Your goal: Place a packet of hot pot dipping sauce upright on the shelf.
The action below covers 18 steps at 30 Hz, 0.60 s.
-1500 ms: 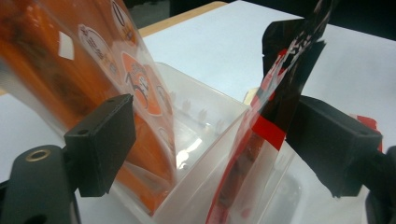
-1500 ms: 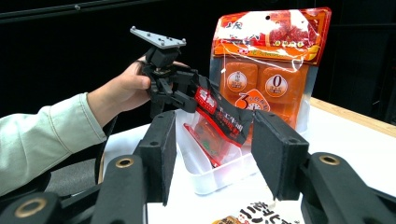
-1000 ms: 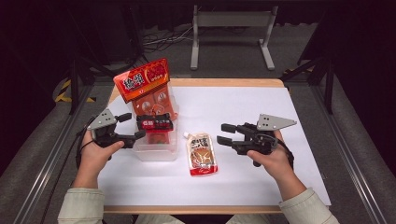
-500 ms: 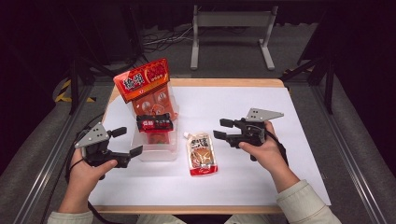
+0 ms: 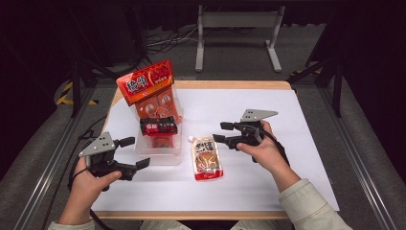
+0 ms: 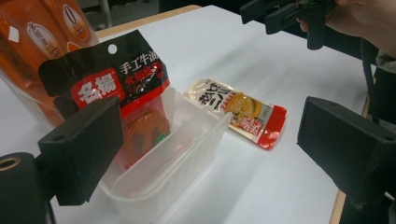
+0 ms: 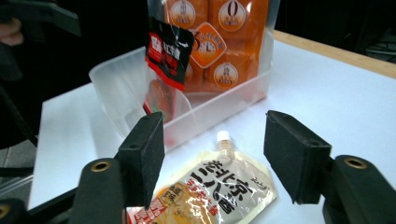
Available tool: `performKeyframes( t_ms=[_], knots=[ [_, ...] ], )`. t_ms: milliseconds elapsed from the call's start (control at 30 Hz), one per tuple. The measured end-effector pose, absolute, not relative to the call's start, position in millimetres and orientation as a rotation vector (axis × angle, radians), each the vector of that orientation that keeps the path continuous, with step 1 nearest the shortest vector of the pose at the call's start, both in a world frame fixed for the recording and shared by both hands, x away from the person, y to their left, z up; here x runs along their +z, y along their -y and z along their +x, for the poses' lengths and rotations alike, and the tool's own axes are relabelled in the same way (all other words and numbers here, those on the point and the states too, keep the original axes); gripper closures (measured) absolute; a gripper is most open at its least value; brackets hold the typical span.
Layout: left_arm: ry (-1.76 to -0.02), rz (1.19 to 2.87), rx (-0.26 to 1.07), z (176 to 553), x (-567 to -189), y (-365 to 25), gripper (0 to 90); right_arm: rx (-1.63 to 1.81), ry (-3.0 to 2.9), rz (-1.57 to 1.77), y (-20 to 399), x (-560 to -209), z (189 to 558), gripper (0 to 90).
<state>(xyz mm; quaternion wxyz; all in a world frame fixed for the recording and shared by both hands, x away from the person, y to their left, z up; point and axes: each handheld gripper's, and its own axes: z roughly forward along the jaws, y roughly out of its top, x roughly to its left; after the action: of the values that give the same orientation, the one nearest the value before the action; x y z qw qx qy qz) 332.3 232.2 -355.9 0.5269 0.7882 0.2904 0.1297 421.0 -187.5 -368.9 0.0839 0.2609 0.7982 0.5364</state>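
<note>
Lower left of high view: left gripper (image 5: pixel 134 153) spread, nothing between the jaws, beside clear bin (image 5: pixel 159 154) holding black-red packet (image 5: pixel 158 127) and orange bag (image 5: pixel 149 91). Centre: spouted pouch (image 5: pixel 206 158) flat on white table (image 5: pixel 297 143). Right of centre: right gripper (image 5: pixel 221 132), jaws just been opening, nothing between them, near pouch.

The clear, smooth plastic bin (image 5: pixel 160 152) looks frosted and faintly glossy. At its twelve o'clock end the tall orange-red film bag (image 5: pixel 151 93) shines, as does the small black-and-red foil sachet (image 5: pixel 158 127). The cream-and-red spouted pouch (image 5: pixel 207 160) is glossy, slightly crinkled film. The white surface (image 5: pixel 287 143) is matt and paper-like, edged in pale wood.
</note>
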Motion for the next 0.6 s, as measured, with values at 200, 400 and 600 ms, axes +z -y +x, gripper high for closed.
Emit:
performKeyframes(
  t_ms=[200, 400, 600],
  knots=[
    [-0.709, 1.889, 0.324, 332, -354, -235, 7.8, 1.512, -2.419, 0.790, 179, -380, 430, 34.7],
    [-0.723, 1.880, 0.333, 332, -354, -236, 8.1, 1.468, -2.420, 0.786, 171, -392, 440, 35.1],
    [-0.730, 1.875, 0.343, 331, -357, -235, 8.3, 1.426, -2.473, 0.858, 166, -404, 450, 38.9]
  ],
)
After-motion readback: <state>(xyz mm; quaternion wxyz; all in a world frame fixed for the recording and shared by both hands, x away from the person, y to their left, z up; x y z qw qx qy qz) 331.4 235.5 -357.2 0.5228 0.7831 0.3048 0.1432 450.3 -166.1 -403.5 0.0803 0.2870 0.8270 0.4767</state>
